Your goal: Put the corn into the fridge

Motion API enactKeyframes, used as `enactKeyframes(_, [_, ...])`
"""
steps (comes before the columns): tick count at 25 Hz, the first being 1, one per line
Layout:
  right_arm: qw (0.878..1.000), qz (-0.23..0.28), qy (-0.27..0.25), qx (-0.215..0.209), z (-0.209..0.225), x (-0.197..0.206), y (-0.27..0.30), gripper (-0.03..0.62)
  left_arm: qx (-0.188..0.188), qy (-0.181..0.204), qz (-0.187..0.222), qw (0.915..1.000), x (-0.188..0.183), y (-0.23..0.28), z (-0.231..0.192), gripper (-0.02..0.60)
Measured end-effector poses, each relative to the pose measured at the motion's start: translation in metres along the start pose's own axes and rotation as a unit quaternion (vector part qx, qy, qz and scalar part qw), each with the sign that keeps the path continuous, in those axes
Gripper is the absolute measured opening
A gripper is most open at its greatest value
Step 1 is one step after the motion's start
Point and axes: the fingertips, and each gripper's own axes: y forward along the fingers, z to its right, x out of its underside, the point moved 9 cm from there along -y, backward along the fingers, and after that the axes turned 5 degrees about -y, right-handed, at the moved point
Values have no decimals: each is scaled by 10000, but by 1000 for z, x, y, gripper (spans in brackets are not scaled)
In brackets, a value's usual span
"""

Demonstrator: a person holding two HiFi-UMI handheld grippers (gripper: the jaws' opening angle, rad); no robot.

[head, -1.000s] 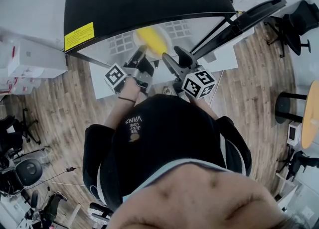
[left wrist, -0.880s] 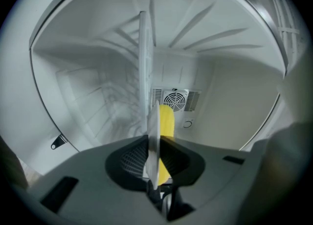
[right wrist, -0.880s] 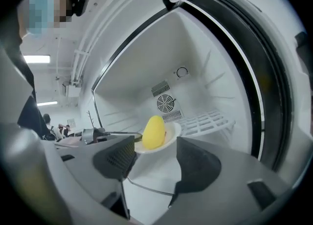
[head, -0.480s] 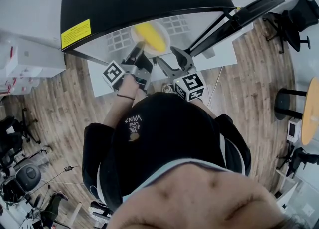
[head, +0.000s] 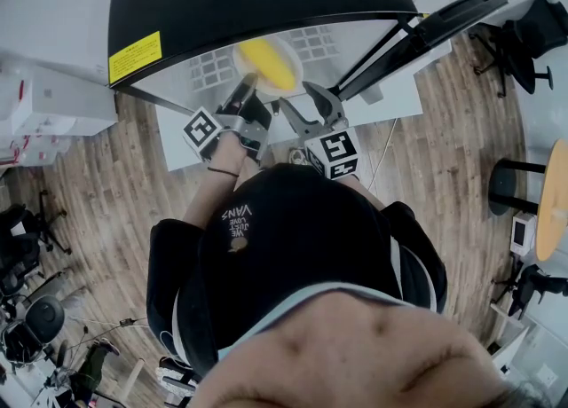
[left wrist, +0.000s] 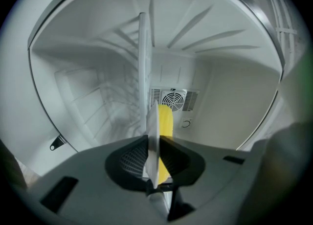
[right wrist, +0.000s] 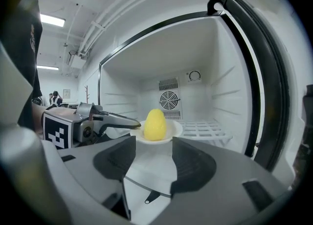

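My left tongs (left wrist: pixel 153 159) are clamped on the rim of the round white plate (right wrist: pixel 177 130). The yellow corn cob (right wrist: pixel 155 124) lies on it just beyond them, centre-frame inside the open white fridge (right wrist: pixel 220 72). My right tongs (right wrist: pixel 152 163) have just closed slightly but stand wide apart and empty, farther from the cob.

Yellow corn (right wrist: pixel 155 124) (on plate (right wrist: pixel 174 131)) inside open fridge (right wrist: pixel 222 67)

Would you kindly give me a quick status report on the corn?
Left gripper shut on plate rim. Right gripper open, jaws just closed slightly, nothing between. Corn on plate, inside open fridge. Nothing in the way.
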Motion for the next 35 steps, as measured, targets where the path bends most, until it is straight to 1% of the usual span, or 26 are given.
enactKeyframes(2, [10000, -2, -30, 36, 1, 0, 1, 233, 17, 17, -3, 10000, 0, 0, 0, 48])
enactKeyframes(5, [10000, -39, -54, 50, 1, -1, 1, 233, 38, 65, 15, 10000, 0, 0, 0, 52])
enactKeyframes(11, [10000, -33, -11, 35, 1, 0, 5, 233, 144, 153, 39, 9998, -1, -2, 3, 86])
enactKeyframes(15, [10000, -52, 17, 23, 2, 1, 7, 233, 159, 190, 64, 9997, -1, -4, 3, 87])
enactKeyframes(19, [9999, -111, 100, 59, 3, -1, 10, 232, 160, 288, -3, 9995, -1, -5, 4, 87])
enactKeyframes(22, [9999, -107, 85, 53, 4, -1, 13, 230, 232, 254, -77, 9994, 1, -5, 5, 87])
enactKeyframes(27, [9999, -133, 74, 39, 7, -1, 19, 230, 216, 224, -173, 9994, 6, -4, 1, 87])
enactKeyframes(35, [9999, -145, 63, 14, 11, -3, 30, 230, 220, 192, -152, 9995, 6, -9, 0, 87])
